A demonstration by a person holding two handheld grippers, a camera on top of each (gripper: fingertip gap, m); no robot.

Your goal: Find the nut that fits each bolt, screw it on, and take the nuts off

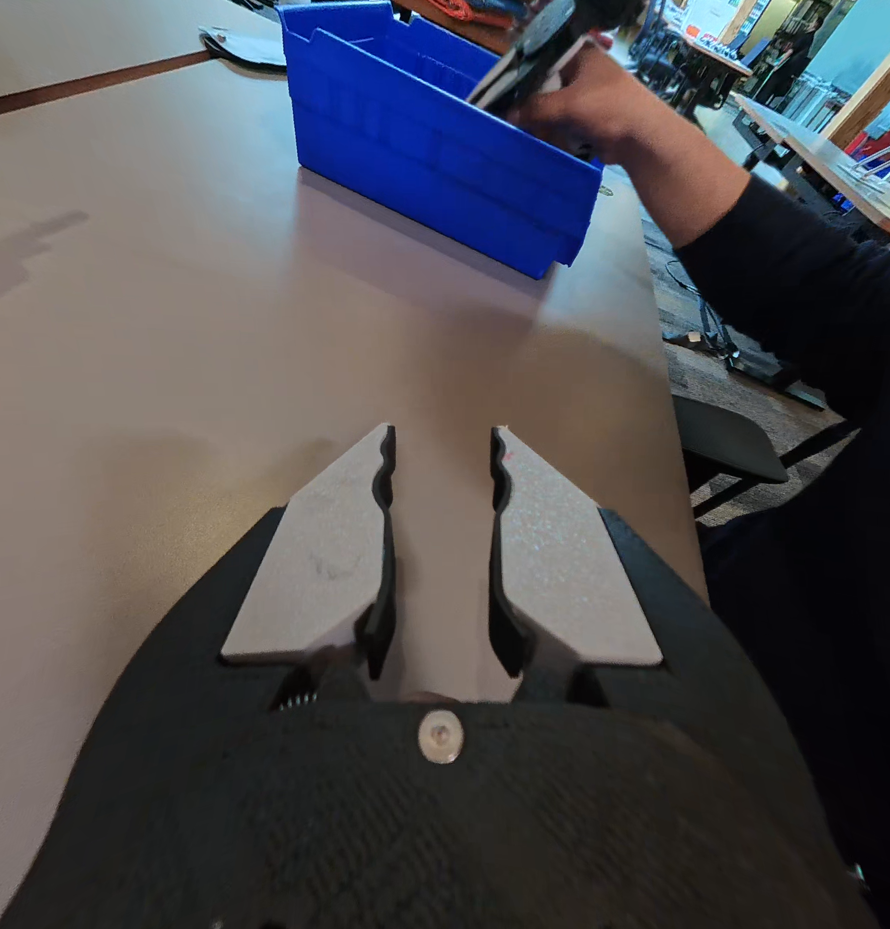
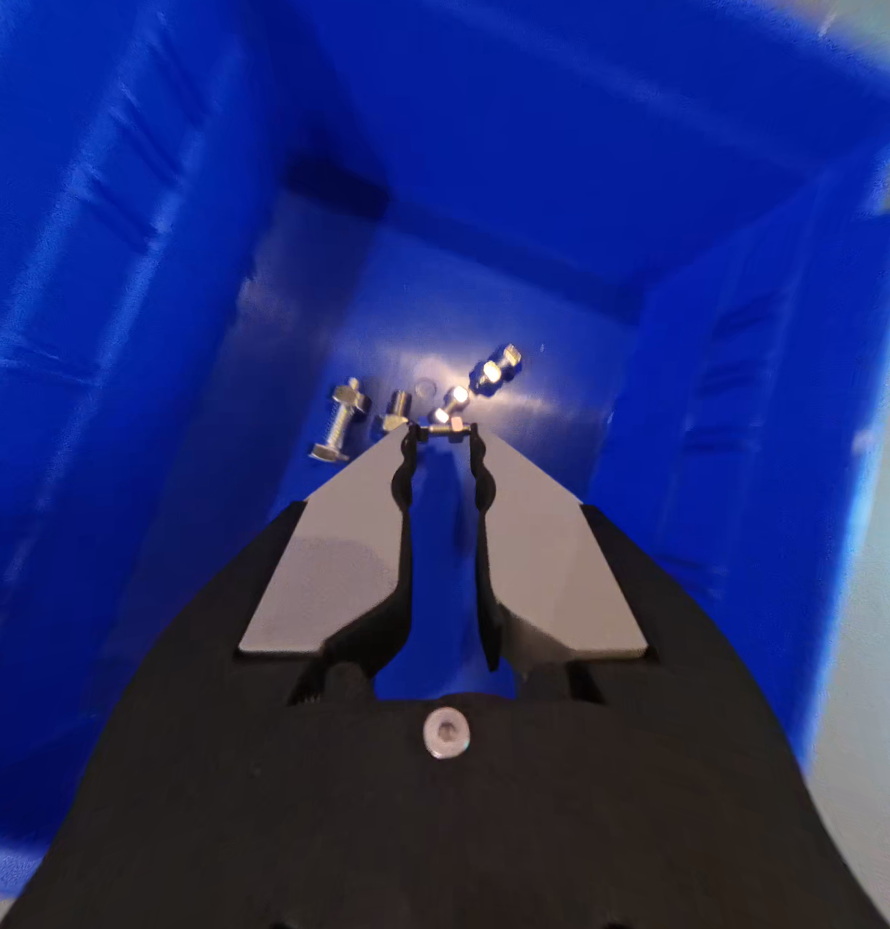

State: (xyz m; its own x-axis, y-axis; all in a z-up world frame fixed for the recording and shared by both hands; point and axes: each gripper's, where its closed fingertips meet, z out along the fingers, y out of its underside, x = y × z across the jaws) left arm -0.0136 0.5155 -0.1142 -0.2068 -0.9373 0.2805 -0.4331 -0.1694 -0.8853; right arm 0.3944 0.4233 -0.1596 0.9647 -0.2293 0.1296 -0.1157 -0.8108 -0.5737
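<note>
One small threaded bolt (image 2: 444,429) – pinched crosswise, right hand-held gripper (image 2: 442,428)

Bright indoor light, glare on bolts (image 2: 483,382), blurred, distorted edges

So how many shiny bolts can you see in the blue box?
5. One long bolt lies at the left, a stubby one beside it, one in the middle, one at the back right, and a small one sits between the right gripper fingertips. Others may be hidden.
</note>
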